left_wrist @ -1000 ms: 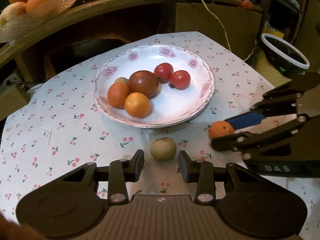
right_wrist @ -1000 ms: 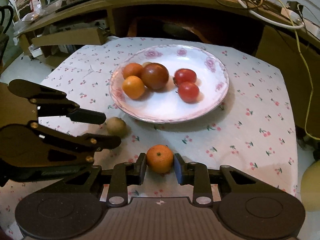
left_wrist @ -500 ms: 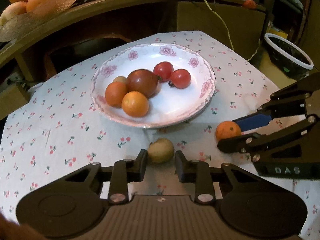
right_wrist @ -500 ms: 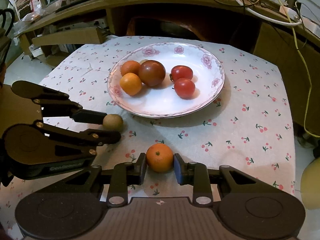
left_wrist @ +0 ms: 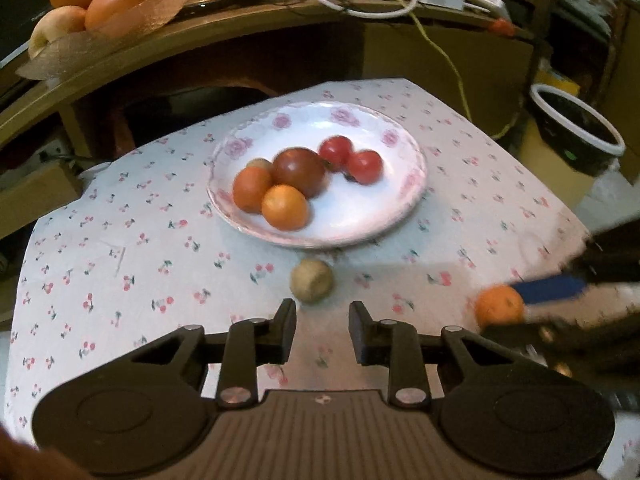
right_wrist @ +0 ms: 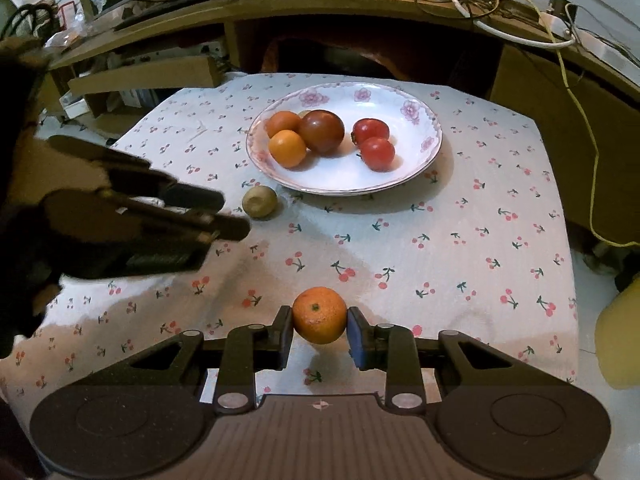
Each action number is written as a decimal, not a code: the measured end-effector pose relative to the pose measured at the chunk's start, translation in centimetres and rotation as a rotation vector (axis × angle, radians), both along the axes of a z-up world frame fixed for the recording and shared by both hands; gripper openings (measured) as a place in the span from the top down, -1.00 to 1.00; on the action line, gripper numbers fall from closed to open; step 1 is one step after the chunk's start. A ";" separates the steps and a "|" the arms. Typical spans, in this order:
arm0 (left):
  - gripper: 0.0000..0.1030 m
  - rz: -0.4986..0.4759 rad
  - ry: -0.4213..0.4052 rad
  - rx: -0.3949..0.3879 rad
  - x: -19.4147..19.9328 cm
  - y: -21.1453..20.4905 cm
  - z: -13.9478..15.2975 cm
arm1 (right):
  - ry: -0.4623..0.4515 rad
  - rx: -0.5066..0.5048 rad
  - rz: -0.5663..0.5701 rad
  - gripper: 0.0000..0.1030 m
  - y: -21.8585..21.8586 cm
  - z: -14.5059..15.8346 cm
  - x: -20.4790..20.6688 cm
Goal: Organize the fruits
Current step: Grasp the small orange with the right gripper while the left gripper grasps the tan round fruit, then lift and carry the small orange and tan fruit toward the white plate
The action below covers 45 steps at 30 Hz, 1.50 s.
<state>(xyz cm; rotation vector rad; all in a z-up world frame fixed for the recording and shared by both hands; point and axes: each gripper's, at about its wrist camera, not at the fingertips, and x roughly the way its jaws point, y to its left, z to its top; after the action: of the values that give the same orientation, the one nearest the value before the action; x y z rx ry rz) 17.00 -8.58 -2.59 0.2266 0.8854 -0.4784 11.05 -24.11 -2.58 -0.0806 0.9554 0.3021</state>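
A small orange mandarin sits lower centre of the frame; a brownish-green kiwi lies beside the plate's rim.

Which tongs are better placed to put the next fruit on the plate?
Right. The right tongs already clamp the orange, while the left tongs are open, short of the greenish fruit beside the plate.

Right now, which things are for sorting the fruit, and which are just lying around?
For the job: plate of fruit, kiwi, mandarin in the right hand-held gripper, open left hand-held gripper.

Just lying about: cables, shelf fruit, bucket.
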 end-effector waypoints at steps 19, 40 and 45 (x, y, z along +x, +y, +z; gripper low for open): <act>0.38 0.000 -0.011 0.027 0.8 -1.4 -1.7 | 0.031 -0.001 -0.032 0.42 -1.1 -1.2 1.8; 0.32 -0.063 0.054 0.059 -6.3 0.6 -1.4 | 0.040 -0.022 0.099 0.26 0.2 -1.4 -0.9; 0.20 -0.079 0.050 0.061 -6.3 1.0 -1.4 | 0.045 -0.015 0.113 0.23 0.0 -1.4 -1.0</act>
<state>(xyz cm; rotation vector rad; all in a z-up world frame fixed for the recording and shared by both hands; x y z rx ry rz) 10.68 -7.62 -4.01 0.3077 0.9436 -0.5323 10.08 -24.11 -3.94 -0.1429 0.9995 0.4025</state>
